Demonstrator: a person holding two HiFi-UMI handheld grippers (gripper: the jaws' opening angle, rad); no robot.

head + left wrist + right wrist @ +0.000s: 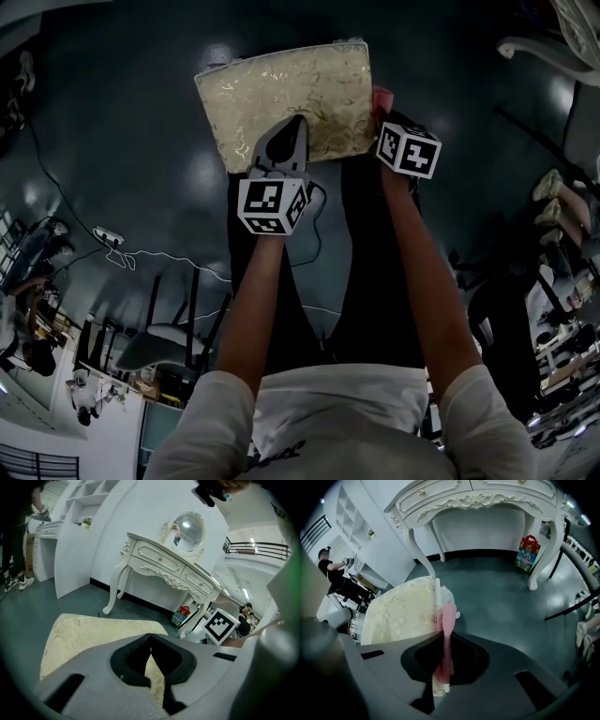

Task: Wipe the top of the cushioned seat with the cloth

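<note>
Right gripper (442, 637) held pink knitted cloth (446, 619) at the 3 o'clock edge of cream brocade cushioned seat (281, 89); left gripper (298, 122) sat closed over its top; wiped extent unclear.

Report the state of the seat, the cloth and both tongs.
cushioned seat: flat, top face up, not covered by the cloth.
cloth: bunched, pinched in the right tongs, at the seat's right edge.
left tongs: shut, tips together, nothing held, over the seat's near part.
right tongs: shut on the cloth.
</note>
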